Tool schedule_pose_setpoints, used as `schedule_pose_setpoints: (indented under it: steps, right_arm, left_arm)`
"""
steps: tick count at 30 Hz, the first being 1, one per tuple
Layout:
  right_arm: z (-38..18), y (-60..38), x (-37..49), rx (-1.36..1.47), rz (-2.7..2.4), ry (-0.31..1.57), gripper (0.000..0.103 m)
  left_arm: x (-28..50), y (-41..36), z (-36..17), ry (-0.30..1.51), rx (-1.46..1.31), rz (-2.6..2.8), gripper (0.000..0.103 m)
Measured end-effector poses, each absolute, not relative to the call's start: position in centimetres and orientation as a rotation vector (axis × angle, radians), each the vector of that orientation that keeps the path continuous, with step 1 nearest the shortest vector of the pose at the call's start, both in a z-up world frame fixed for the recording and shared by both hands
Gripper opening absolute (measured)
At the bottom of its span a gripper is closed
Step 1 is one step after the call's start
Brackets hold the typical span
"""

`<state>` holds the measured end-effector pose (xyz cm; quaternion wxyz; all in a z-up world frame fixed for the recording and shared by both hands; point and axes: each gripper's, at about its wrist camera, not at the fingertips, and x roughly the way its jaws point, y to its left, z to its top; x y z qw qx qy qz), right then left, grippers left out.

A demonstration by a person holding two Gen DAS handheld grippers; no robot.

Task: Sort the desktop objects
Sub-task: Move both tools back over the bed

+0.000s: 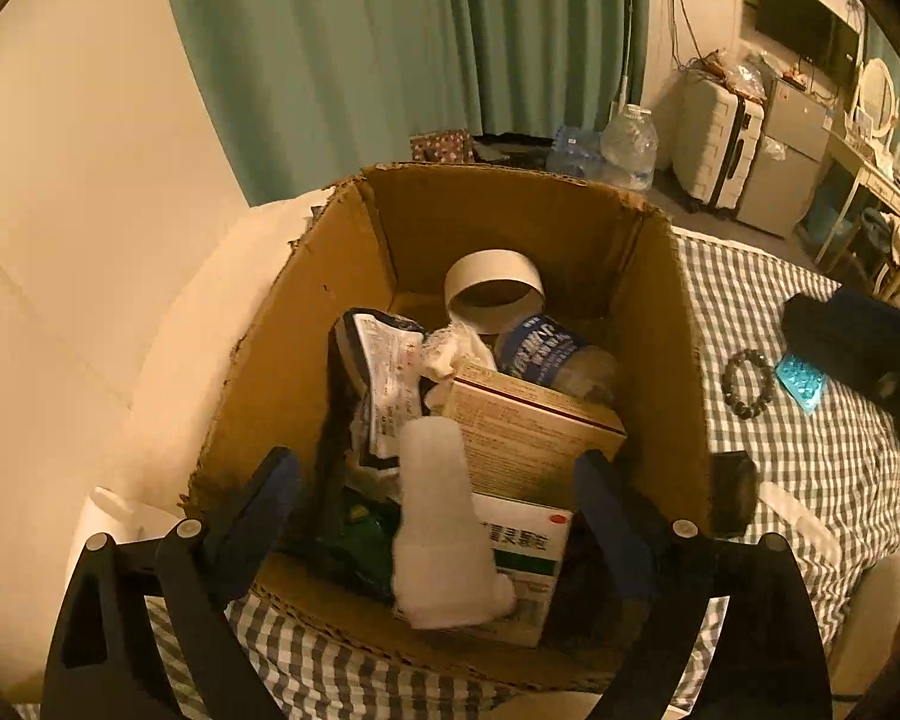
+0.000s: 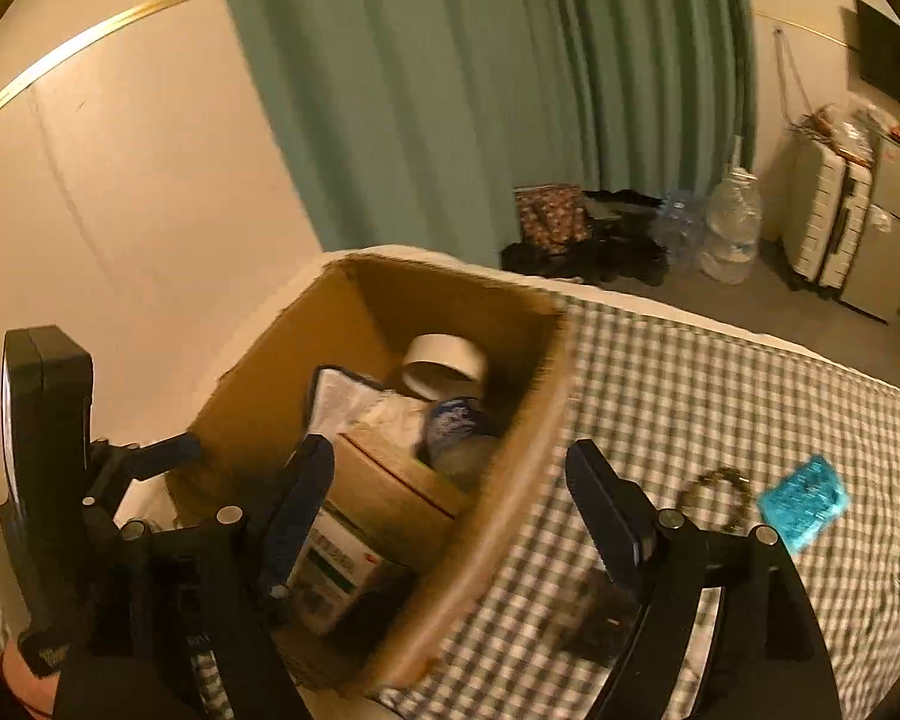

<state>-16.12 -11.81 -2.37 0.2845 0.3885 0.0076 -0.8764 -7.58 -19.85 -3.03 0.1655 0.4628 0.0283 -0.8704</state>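
Note:
A torn cardboard box (image 1: 306,324) stands on the checked bedspread (image 1: 810,468). It holds a tape roll (image 1: 495,291), a blue-labelled bottle (image 1: 540,351), a tan carton (image 1: 528,426) and a white-and-green medicine box (image 1: 528,546). My left gripper (image 1: 438,462) is open above the box. A blurred white translucent object (image 1: 438,528) lies between its fingers, touching neither pad. My right gripper (image 2: 450,453) is open astride the box's right wall (image 2: 510,480), with nothing gripped. A small black object (image 2: 600,618) lies blurred on the cloth under its right finger.
A bead bracelet (image 2: 717,483) and a teal blister pack (image 2: 804,501) lie on the bedspread to the right of the box. A cream wall (image 1: 90,240) stands close on the left. A green curtain, water jugs (image 1: 630,144) and a suitcase (image 1: 720,144) are beyond the bed.

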Motion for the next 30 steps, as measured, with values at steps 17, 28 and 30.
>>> schedule_pose_setpoints:
  steps: [17, 28, 30]
  right_arm:
    - [-3.5, 6.5, -12.6, 1.090, -2.559, 0.200, 0.081]
    - [-15.8, 7.5, -12.6, 1.342, -2.338, 0.320, 0.078]
    - [-17.6, 6.9, -13.3, 1.374, -2.283, 0.327, 0.073]
  left_arm:
    - [-8.4, -3.8, -3.8, 0.081, 1.373, -2.731, 0.101]
    - [-11.6, -0.2, -14.1, 0.018, 1.621, -2.535, 0.101]
    - [-12.3, -0.6, -15.1, 0.033, 1.634, -2.502, 0.101]
